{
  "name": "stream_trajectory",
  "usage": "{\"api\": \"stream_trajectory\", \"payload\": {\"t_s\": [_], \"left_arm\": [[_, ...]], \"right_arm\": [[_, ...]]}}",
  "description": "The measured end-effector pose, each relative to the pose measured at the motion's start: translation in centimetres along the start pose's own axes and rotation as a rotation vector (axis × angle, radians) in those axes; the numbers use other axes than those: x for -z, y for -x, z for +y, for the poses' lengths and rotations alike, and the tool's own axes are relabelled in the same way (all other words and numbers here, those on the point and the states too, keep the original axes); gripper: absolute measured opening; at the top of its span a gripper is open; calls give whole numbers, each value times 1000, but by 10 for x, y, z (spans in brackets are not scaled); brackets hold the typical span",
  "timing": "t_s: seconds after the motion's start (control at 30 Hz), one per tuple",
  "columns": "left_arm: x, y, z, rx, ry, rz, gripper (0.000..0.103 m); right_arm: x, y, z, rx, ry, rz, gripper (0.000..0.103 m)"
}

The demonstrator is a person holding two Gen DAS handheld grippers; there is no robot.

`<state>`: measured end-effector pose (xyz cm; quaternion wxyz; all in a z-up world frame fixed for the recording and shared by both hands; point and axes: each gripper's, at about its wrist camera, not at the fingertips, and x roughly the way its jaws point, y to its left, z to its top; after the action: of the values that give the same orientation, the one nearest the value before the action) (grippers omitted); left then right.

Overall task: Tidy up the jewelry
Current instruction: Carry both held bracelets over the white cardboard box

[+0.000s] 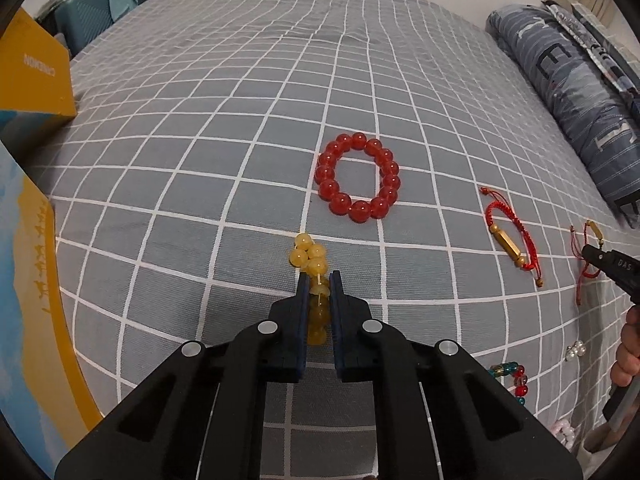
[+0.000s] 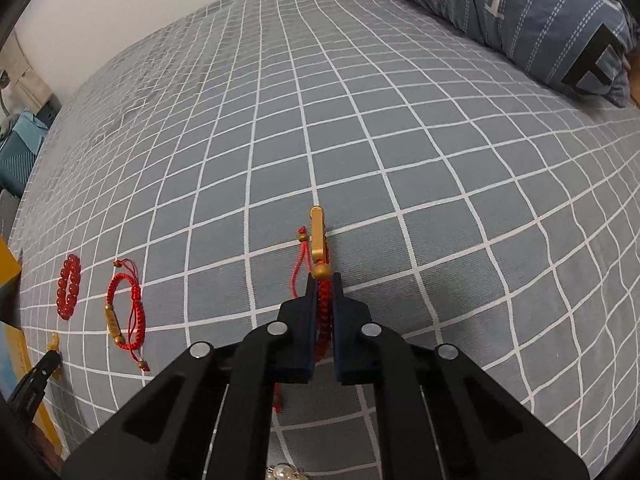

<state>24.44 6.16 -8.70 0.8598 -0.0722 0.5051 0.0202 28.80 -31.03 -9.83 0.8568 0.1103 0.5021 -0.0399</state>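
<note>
Left gripper (image 1: 319, 282) jaws pinching one yellow bead bracelet (image 1: 311, 258), right gripper (image 2: 323, 280) jaws one of two red cord bracelets (image 2: 319, 240).

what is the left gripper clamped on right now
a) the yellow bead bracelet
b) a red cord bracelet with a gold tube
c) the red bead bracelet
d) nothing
a: the left gripper has its fingers closed around the yellow bead bracelet, while the red bead bracelet lies apart on the bedsheet.

Glossy red bead bracelet (image 1: 357, 176), woven red cord bracelet (image 1: 513, 236), matt checked cloth bedsheet (image 1: 224, 128).
</note>
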Motion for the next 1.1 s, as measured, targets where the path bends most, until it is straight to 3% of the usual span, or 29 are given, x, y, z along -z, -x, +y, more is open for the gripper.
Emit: {"api": "stream_trajectory", "payload": {"t_s": [0.47, 0.8, 1.1], "left_arm": [[-1, 17, -9, 37, -22, -75, 9], [0, 45, -17, 23, -47, -221, 9], [1, 82, -17, -29, -32, -355, 9]], "right_arm": [[5, 19, 24, 4, 70, -111, 5], [10, 34, 36, 27, 116, -203, 5], [24, 75, 60, 41, 188, -409, 5]]}}
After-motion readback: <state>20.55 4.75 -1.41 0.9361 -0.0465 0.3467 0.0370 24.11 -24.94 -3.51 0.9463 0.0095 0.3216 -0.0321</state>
